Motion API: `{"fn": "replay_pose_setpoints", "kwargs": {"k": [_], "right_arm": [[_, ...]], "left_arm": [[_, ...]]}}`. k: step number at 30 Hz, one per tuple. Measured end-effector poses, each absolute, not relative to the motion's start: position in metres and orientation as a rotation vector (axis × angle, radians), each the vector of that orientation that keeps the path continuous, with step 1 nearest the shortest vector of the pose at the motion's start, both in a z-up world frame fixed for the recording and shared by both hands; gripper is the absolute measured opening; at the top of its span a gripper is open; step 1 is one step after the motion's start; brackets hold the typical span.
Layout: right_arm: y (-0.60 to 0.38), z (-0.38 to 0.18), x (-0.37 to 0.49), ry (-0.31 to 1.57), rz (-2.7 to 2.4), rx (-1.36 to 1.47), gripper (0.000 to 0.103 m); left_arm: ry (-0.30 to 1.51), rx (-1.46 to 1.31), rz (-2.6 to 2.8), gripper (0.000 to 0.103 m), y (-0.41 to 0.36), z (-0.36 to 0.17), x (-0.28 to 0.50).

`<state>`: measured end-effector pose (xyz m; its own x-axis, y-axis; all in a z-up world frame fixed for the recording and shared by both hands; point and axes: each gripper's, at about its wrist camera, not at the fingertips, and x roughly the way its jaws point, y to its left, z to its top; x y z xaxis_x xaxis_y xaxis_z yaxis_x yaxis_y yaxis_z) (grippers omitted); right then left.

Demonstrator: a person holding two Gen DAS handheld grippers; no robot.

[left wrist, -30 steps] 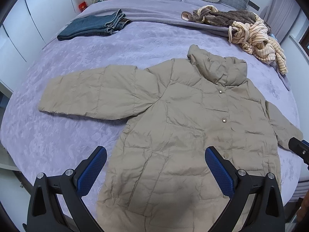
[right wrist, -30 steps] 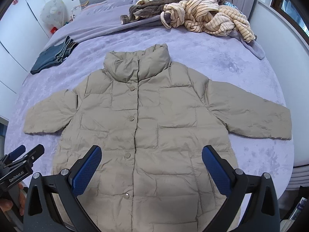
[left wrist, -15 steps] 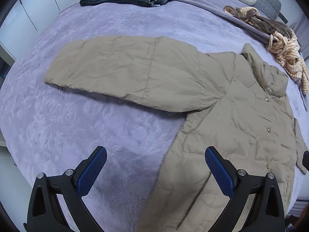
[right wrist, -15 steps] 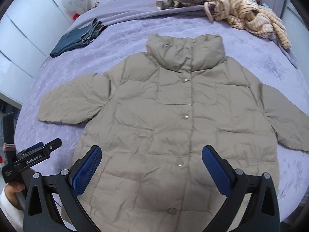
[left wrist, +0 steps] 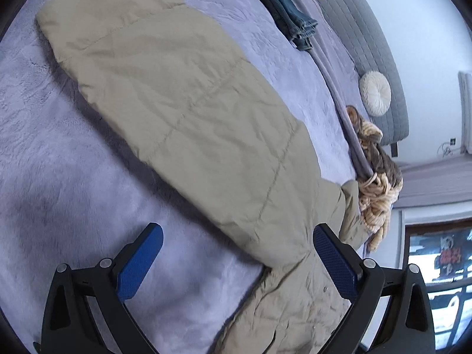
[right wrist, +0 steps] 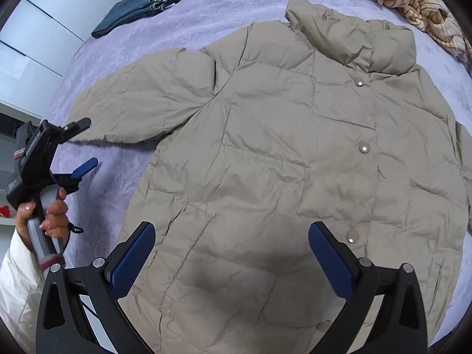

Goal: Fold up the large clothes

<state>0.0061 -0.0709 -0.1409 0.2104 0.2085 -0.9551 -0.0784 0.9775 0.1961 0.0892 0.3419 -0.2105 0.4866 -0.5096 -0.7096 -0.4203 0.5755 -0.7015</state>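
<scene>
A beige padded jacket (right wrist: 295, 153) lies flat, front up and snapped shut, on a lilac bed cover (right wrist: 97, 194). Its left sleeve (left wrist: 183, 109) stretches out across the bed in the left wrist view. My left gripper (left wrist: 236, 253) is open and empty, low over the sleeve near the armpit; it also shows in the right wrist view (right wrist: 85, 144), beside the sleeve's cuff end. My right gripper (right wrist: 233, 250) is open and empty above the jacket's lower front.
Folded blue jeans (right wrist: 141, 6) lie at the far left of the bed. A heap of striped and brown clothes (right wrist: 419, 8) lies at the far right. A grey headboard (left wrist: 368, 44) with a round white cushion (left wrist: 375, 93) stands at the bed's head.
My left gripper has swung left and dropped close to the outstretched sleeve. My right gripper has moved nearer and lower over the jacket's front. Both stay open.
</scene>
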Motion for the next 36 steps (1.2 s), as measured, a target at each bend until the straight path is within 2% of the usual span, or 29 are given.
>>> {"fn": "replay_pose_setpoints", "kwargs": {"k": [7, 8, 10, 11, 12, 16, 18, 19, 20, 21, 22, 28, 32, 36], "right_arm": [[-0.064, -0.158, 0.007, 1.332, 0.192, 0.153, 0.103], [-0.063, -0.16, 0.011, 1.327, 0.192, 0.166, 0.103], [-0.061, -0.163, 0.021, 1.321, 0.192, 0.191, 0.103], [-0.06, -0.165, 0.027, 1.316, 0.192, 0.205, 0.103], [-0.058, -0.166, 0.033, 1.31, 0.194, 0.219, 0.103], [-0.052, -0.17, 0.058, 1.272, 0.197, 0.286, 0.103], [-0.049, -0.17, 0.071, 1.232, 0.21, 0.337, 0.099], [-0.046, -0.171, 0.077, 1.215, 0.226, 0.36, 0.081], [-0.041, -0.176, 0.087, 1.215, 0.242, 0.378, 0.045], [-0.038, -0.181, 0.094, 1.224, 0.248, 0.394, 0.026], [-0.035, -0.188, 0.102, 1.23, 0.256, 0.419, 0.012], [-0.009, -0.227, 0.131, 1.268, 0.314, 0.491, 0.01], [0.0, -0.249, 0.138, 1.329, 0.327, 0.472, 0.006], [-0.017, -0.243, 0.135, 1.348, 0.378, 0.561, 0.005]], "left_arm": [[1.02, -0.984, 0.068, 0.102, 0.388, -0.228, 0.144], [1.008, -0.97, 0.09, 0.098, 0.394, -0.229, 0.151], [0.991, -0.94, 0.133, 0.055, 0.406, -0.231, 0.164], [1.001, -0.935, 0.134, 0.01, 0.41, -0.235, 0.171], [0.999, -0.95, 0.115, 0.006, 0.415, -0.237, 0.175], [0.948, -0.786, 0.128, 0.006, 0.408, -0.207, 0.176], [0.913, -0.667, 0.102, 0.006, 0.398, -0.179, 0.168], [0.892, -0.629, 0.084, 0.006, 0.393, -0.166, 0.161], [0.87, -0.595, 0.061, 0.006, 0.388, -0.151, 0.158], [0.849, -0.566, 0.035, 0.006, 0.382, -0.137, 0.155], [0.83, -0.543, 0.01, 0.006, 0.374, -0.123, 0.153], [0.755, -0.42, -0.22, 0.006, 0.309, -0.057, 0.143], [0.769, -0.395, -0.385, 0.006, 0.244, -0.04, 0.142], [0.779, -0.369, -0.511, 0.006, 0.174, -0.027, 0.139]]}}
